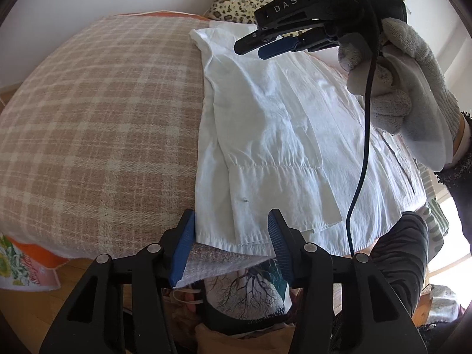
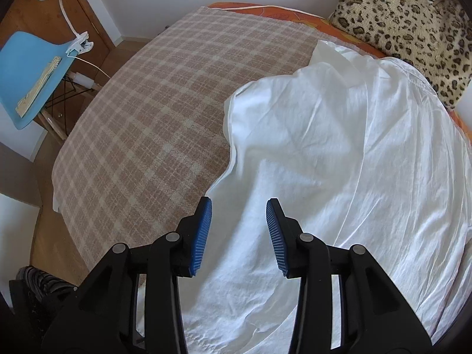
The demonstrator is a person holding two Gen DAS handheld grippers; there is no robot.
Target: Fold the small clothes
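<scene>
While white garment (image 1: 277, 135) is lying folded on plaid blanket (image 1: 88, 124), hem at near edge | left gripper (image 1: 233, 244) hovering agape, empty | right gripper (image 2: 239, 233) likewise, above cloth | blanket's left half lying bare.

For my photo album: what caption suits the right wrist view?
Open right gripper above a white garment on a plaid blanket.

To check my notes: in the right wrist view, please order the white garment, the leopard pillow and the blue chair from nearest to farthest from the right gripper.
1. White garment: directly under the right gripper, lying on the plaid blanket.
2. Leopard pillow: far right corner, behind the garment.
3. Blue chair: far left, off the bed.
</scene>
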